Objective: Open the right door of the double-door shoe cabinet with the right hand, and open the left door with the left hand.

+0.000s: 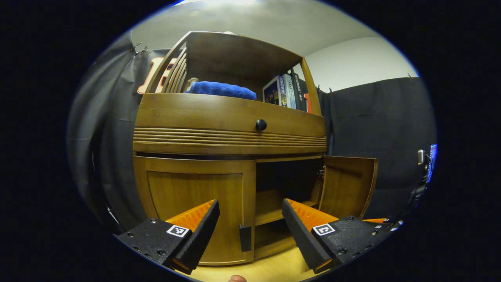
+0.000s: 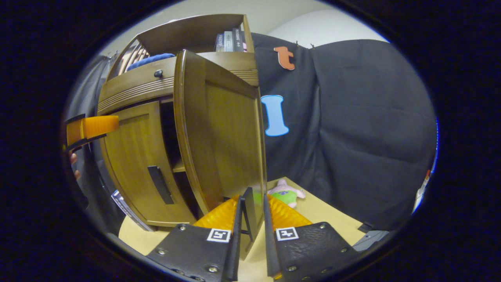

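Across the middle of the left gripper view stands the brown wooden double-door shoe cabinet (image 1: pixel 231 117), with a curved drawer front and a round black knob (image 1: pixel 261 125); its left door (image 1: pixel 195 203) sits closed in the lower centre, a flat black handle (image 1: pixel 245 237) on its right edge; its right door (image 1: pixel 348 186) is swung out at the right of the frame, baring a dark interior with a wooden shelf (image 1: pixel 274 213); the left gripper (image 1: pixel 250 225), orange-and-black fingers spread wide, hangs in front of the closed door with the handle between the fingers but untouched. On the open top shelf lie a folded blue towel (image 1: pixel 221 89) and a row of upright books (image 1: pixel 283 92).

Low in the centre of the right gripper view, the right gripper (image 2: pixel 252 219) has its fingers drawn close on either side of the open door's black handle (image 2: pixel 248 211), seemingly clamping it; the door's panel (image 2: pixel 219 133) rises edge-on up the frame; a pink-and-green plush toy (image 2: pixel 285 192) lies on the pale wooden floor (image 2: pixel 332 215) just beyond; an orange finger of the other gripper (image 2: pixel 92 129) shows at the left edge.
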